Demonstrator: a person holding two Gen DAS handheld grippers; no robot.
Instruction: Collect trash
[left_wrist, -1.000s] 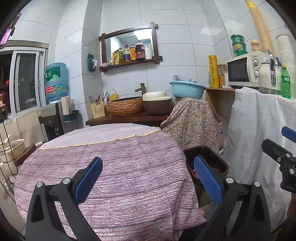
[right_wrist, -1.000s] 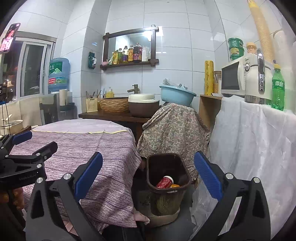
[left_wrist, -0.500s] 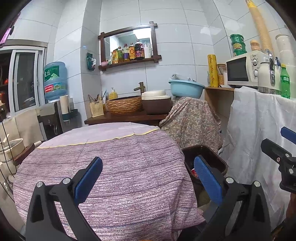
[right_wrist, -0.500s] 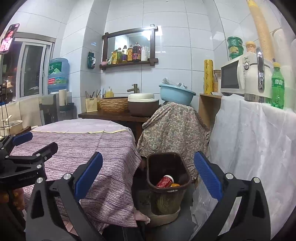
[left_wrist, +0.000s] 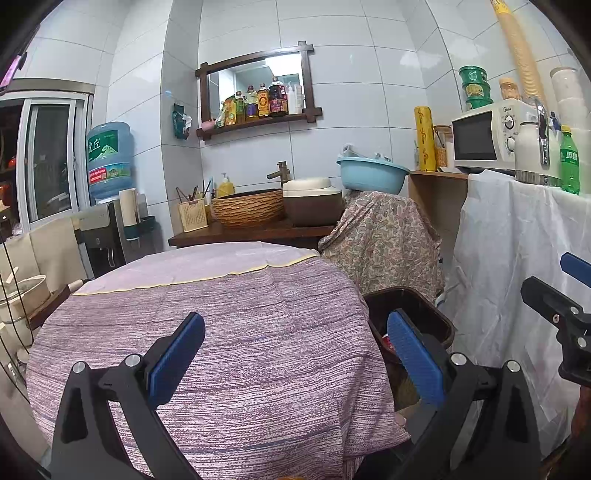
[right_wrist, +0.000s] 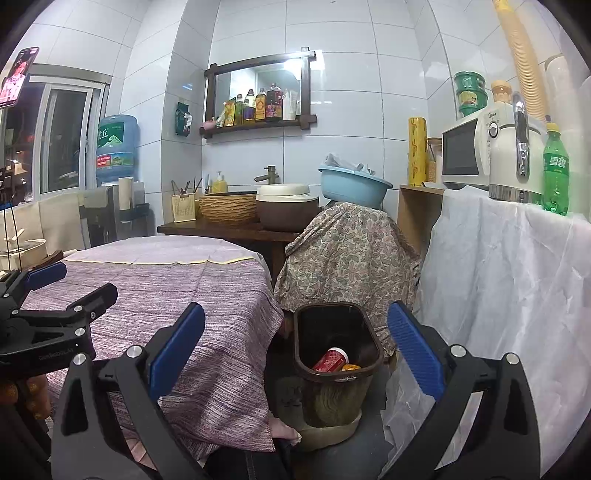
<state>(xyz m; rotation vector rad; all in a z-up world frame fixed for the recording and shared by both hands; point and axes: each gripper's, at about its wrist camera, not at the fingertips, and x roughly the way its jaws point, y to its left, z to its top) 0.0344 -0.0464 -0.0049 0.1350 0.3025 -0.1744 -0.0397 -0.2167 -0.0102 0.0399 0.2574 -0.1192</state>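
A dark brown trash bin (right_wrist: 338, 341) stands on the floor between the table and the white-draped counter. A red can (right_wrist: 330, 360) and an orange item (right_wrist: 350, 367) lie inside it. The bin also shows in the left wrist view (left_wrist: 417, 314), half hidden by the table edge. My left gripper (left_wrist: 295, 354) is open and empty above the purple tablecloth (left_wrist: 221, 325). My right gripper (right_wrist: 295, 354) is open and empty, held above and in front of the bin. No loose trash shows on the table.
A counter under a white sheet (right_wrist: 517, 277) stands at the right with a microwave (right_wrist: 465, 151), kettle and green bottle (right_wrist: 556, 177). A paisley-covered stand (right_wrist: 347, 254) with a blue basin (right_wrist: 351, 184) is behind the bin. A wooden sink shelf (left_wrist: 258, 230) is behind the table.
Both grippers have stayed open and nearly still. The views have shifted only slightly.
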